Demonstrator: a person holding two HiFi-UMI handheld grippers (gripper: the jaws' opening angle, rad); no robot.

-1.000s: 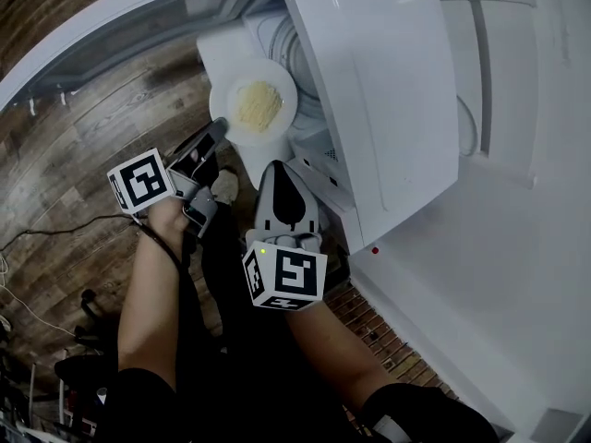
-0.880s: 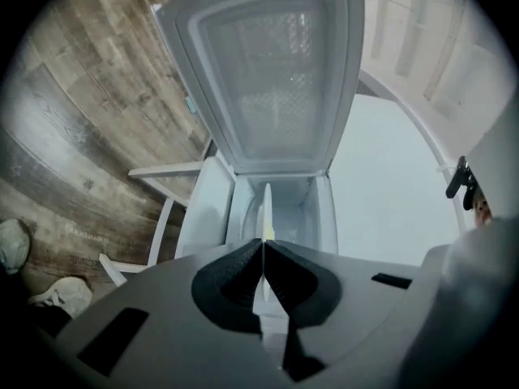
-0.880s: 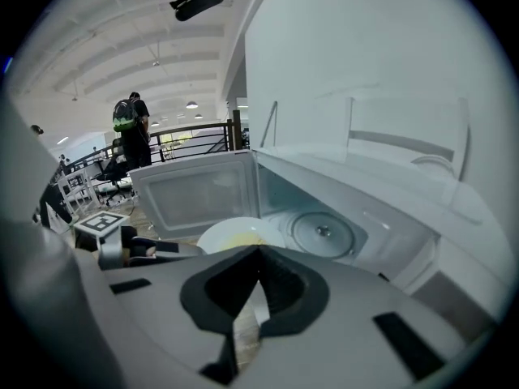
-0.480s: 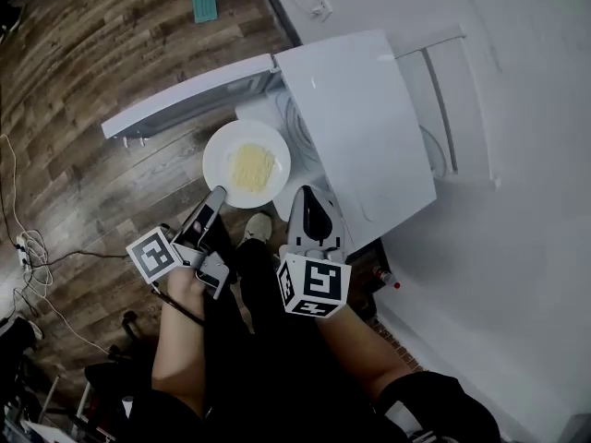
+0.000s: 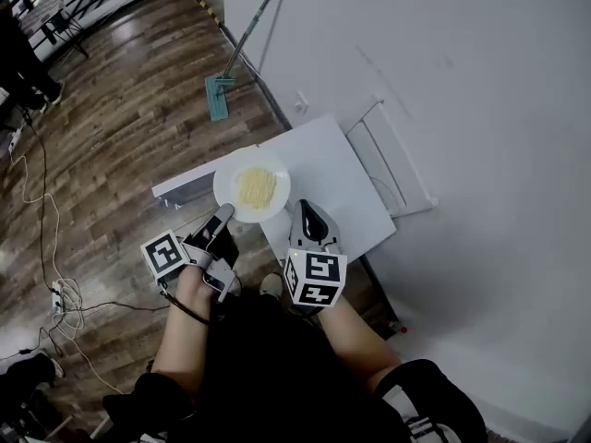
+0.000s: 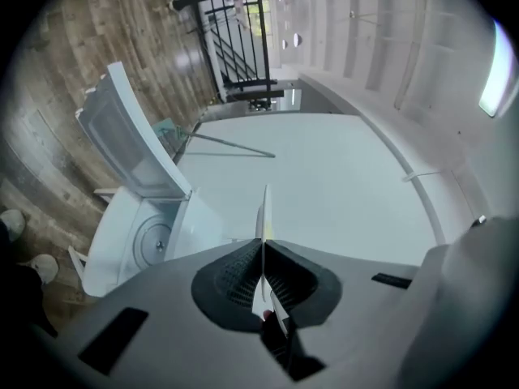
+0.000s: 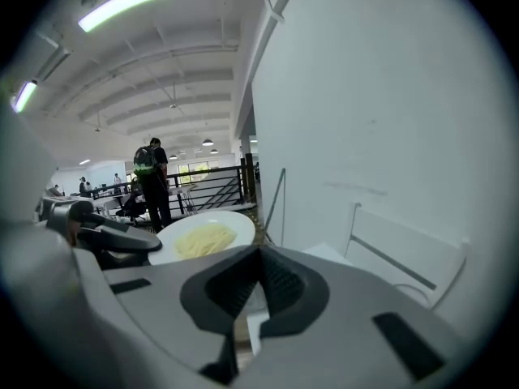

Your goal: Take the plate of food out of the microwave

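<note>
One white round plate [image 5: 224, 179] carries one flat heap of pale yellow noodles [image 5: 256, 187] at its middle, with a wide bare rim all round. It is out of the one white microwave [image 5: 328, 178] and held in the air, level, above the oven's front edge and its open door [image 5: 180, 188]. Of the two grippers, the left gripper [image 5: 224, 213] has the plate: its jaws are pressed together on the near rim, which shows edge-on between the pads in the left gripper view. The right gripper [image 5: 307, 209] sits just beside the plate over the microwave top, jaws together with nothing in them. That oven's cavity stands open with one turntable [image 6: 151, 242] inside. One mop [image 5: 219, 95] leans on the white wall [image 5: 462, 90], and cables [image 5: 42, 210] trail over the wooden floor [image 5: 120, 127].
</note>
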